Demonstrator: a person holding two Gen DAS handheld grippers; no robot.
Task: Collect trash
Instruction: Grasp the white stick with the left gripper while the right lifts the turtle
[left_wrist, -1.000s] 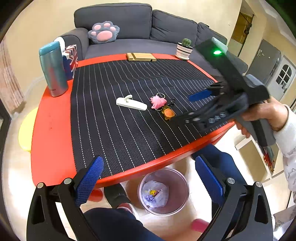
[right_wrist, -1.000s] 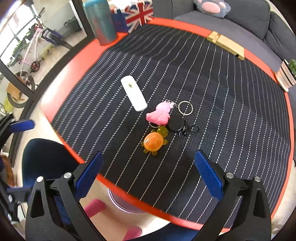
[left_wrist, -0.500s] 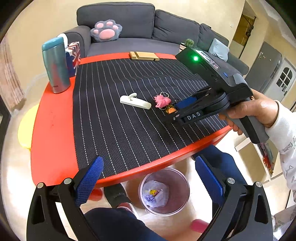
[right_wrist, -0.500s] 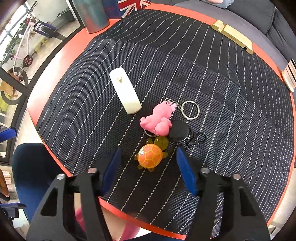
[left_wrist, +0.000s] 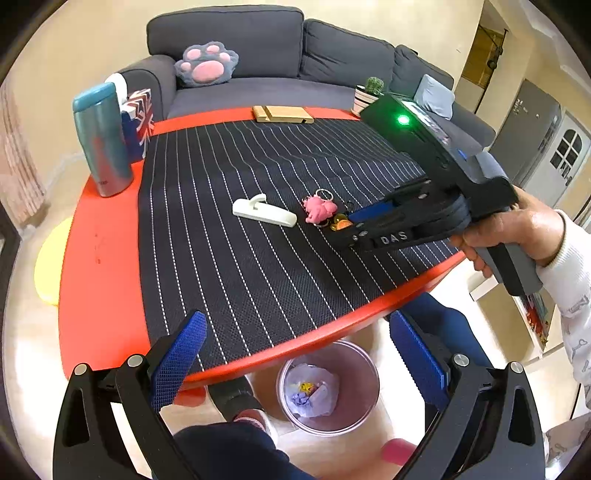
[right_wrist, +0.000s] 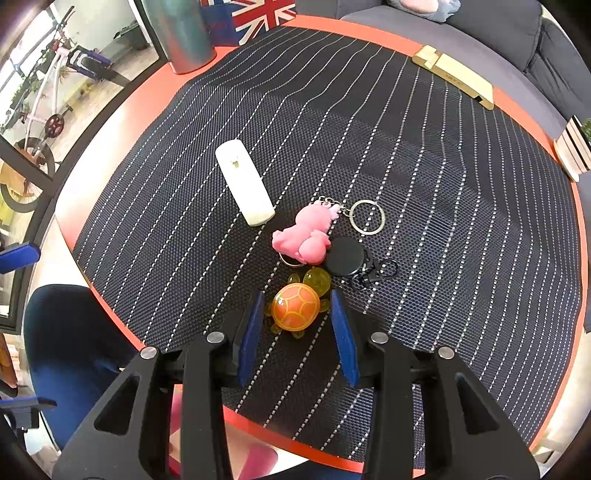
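On the bench (right_wrist: 110, 122), on a striped mat (right_wrist: 424, 166), lie one white hook (right_wrist: 244, 186), one pink toy (right_wrist: 303, 236), one black reel (right_wrist: 345, 256) and one orange turtle (right_wrist: 296, 307). The turtle sits between the jaws of the right gripper (right_wrist: 297, 325), which have just been closing from wide to narrow; the pads flank the shell, contact unclear. The left gripper (left_wrist: 295, 363) hangs wide open above one bin (left_wrist: 364, 373).

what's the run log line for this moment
right tongs: closing around orange turtle, pads not yet touching | left tongs: open, empty | bin: under table edge
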